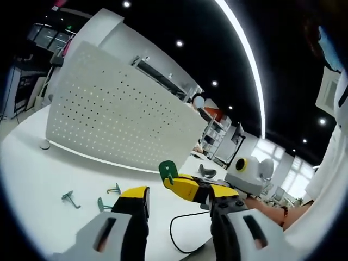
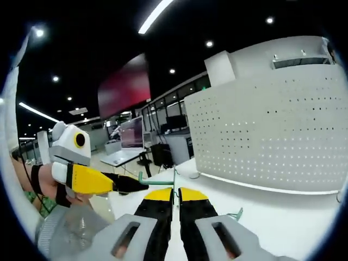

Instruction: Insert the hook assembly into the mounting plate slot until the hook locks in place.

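In the left gripper view, a white perforated mounting plate (image 1: 114, 111) stands upright on the white desk (image 1: 38, 179), taking up the upper left. Below it, three small green hooks lie loose on the desk: one at the far left (image 1: 69, 198), one nearer the middle (image 1: 115, 190), and one (image 1: 102, 205) just beside the left gripper's left jaw. The left gripper (image 1: 179, 209) rises from the bottom with its yellow-tipped black jaws spread wide and nothing between them. In the gap, a black cable (image 1: 182, 234) loops on the desk. Coming in from the right, the right gripper (image 1: 173, 178) is clenched on a green hook assembly (image 1: 168, 170), whose flat rounded tab stands up above its jaw tips, held above the desk in front of the mounting plate's lower right corner and apart from it. A person's forearm (image 1: 272, 209) shows behind that gripper at the right.

In the right gripper view, the left gripper (image 2: 128, 184) reaches in from the left, held by a hand (image 2: 46, 187). In the middle, the right gripper (image 2: 175, 197) has its jaws drawn close together, pinching the thin green stem of the hook assembly (image 2: 157, 175), which runs sideways just above the jaw tips. A loose green hook (image 2: 237, 214) lies on the desk (image 2: 283, 217) to the right. The mounting plate (image 2: 272, 130) stands at the right.
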{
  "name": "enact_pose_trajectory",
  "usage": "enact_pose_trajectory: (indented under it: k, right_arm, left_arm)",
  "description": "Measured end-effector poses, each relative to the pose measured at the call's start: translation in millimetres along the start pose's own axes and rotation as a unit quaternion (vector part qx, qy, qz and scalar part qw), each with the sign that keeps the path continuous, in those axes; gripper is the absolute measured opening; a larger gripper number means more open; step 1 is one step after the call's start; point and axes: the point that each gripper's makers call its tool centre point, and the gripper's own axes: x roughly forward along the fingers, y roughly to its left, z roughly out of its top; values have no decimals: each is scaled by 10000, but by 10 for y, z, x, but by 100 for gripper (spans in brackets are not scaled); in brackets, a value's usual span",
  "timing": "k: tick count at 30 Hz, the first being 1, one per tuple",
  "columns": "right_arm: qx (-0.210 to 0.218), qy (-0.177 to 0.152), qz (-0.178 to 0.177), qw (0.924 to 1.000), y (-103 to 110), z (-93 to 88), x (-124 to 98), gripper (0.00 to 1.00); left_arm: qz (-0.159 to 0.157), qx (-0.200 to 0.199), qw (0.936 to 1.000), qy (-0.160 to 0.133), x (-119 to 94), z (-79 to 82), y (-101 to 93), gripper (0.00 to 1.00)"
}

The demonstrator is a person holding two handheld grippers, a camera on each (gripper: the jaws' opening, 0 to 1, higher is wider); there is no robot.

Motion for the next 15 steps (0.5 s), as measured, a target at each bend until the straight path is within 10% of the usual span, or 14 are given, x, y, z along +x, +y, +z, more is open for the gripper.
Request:
enact_pose_trajectory:
  k: [15]
  right_arm:
    - [-40,-167,239,9996,157,83,4,2]
  left_arm:
    - [-82,-490,9984,-278,17,75,-2,26]
